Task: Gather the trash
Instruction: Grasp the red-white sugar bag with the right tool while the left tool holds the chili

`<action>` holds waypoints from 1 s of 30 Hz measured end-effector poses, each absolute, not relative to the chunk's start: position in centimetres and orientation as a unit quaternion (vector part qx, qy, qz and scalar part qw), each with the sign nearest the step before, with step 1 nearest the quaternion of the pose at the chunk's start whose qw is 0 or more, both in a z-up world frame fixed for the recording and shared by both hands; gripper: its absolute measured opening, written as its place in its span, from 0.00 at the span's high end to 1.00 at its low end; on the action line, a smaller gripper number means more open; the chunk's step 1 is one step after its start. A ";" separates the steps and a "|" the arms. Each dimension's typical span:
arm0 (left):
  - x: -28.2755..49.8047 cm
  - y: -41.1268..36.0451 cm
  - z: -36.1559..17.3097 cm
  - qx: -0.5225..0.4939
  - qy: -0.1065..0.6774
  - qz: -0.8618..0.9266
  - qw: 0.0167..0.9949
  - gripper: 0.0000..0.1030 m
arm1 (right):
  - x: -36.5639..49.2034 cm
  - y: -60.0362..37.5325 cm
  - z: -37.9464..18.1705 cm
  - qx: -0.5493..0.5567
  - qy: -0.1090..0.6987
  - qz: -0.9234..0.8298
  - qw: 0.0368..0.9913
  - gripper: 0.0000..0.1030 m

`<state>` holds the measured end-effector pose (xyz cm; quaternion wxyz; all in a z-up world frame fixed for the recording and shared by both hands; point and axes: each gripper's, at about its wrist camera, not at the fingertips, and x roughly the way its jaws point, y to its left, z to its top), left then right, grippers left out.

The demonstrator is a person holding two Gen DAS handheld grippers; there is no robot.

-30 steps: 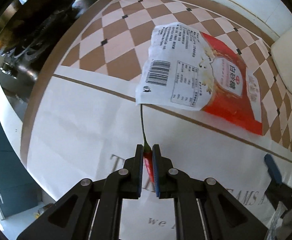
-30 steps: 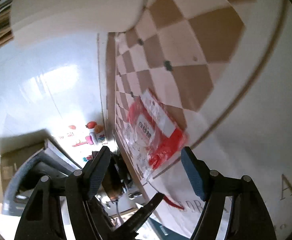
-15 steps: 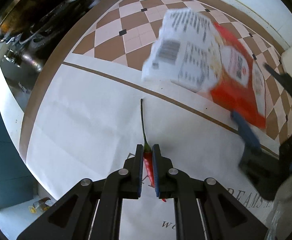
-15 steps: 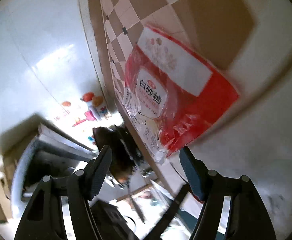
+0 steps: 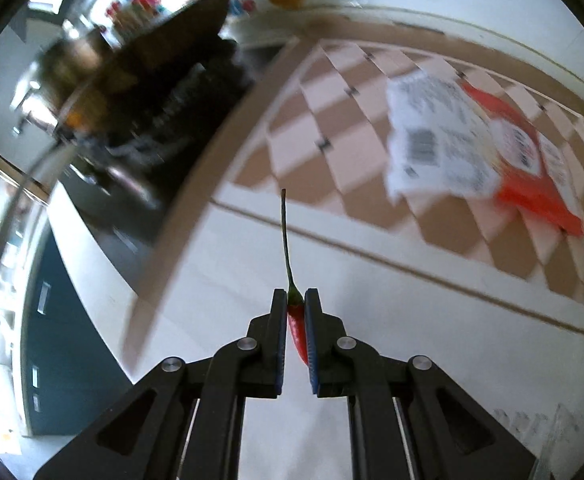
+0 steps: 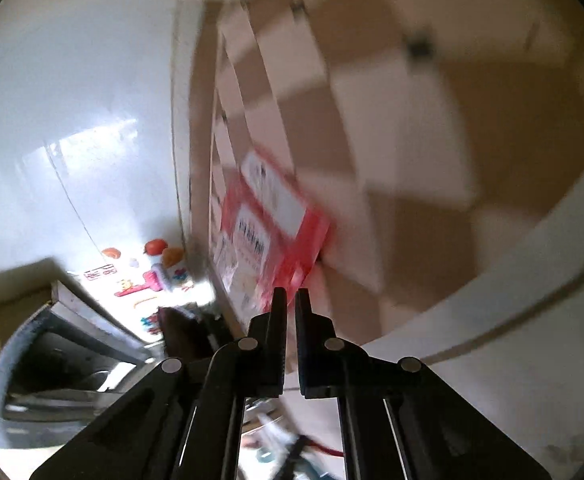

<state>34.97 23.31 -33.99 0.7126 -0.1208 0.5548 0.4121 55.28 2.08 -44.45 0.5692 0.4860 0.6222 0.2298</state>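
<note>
Left tool (image 5: 295, 300): your fingers are pressed onto a red chili pepper (image 5: 297, 330), low in the centre of the left wrist view; they pinch its glossy red body.
Chili stem (image 5: 285, 236): thin, green and slightly curved, it pokes up past the fingertips toward mid-frame, free of anything.
Right tool (image 6: 290, 300): your fingers are drawn nearly together at lower centre of the right wrist view, and the red corner of the packet (image 6: 268, 236) sits right at their tips. Blur keeps you from telling for certain that the film is pinched.
Packet, left wrist view (image 5: 467, 148): at the right of the frame, a flat plastic sugar bag, white printed back with a barcode folded over a red front, lying over the checkered part of the cloth.
Packet contents: you cannot tell whether anything is inside.
Bench (image 5: 411, 320): covered by a smooth cloth, white with a tan border line and a tan-and-pink checkered panel (image 5: 331, 120).
Stove area (image 5: 144, 92): dark and heavily blurred at upper left; a metal pot shape shows, its contents unreadable.
Lower right corner, left wrist view: grey lettering on the cloth is cut off and smeared.
Bottom centre, right wrist view: a thin red streak is too blurred to name.
</note>
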 end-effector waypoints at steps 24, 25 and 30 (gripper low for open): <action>34.8 28.2 -35.5 -0.113 0.552 0.461 0.685 0.95 | 57.3 11.1 -44.6 0.444 0.640 0.213 0.590 0.94; 35.0 27.8 -35.3 -0.114 0.553 0.455 0.689 0.95 | 57.6 9.9 -43.7 0.429 0.630 0.222 0.608 0.95; 36.5 24.9 -34.1 -0.118 0.550 0.406 0.720 0.98 | 58.1 2.3 -40.6 0.388 0.592 0.245 0.662 0.96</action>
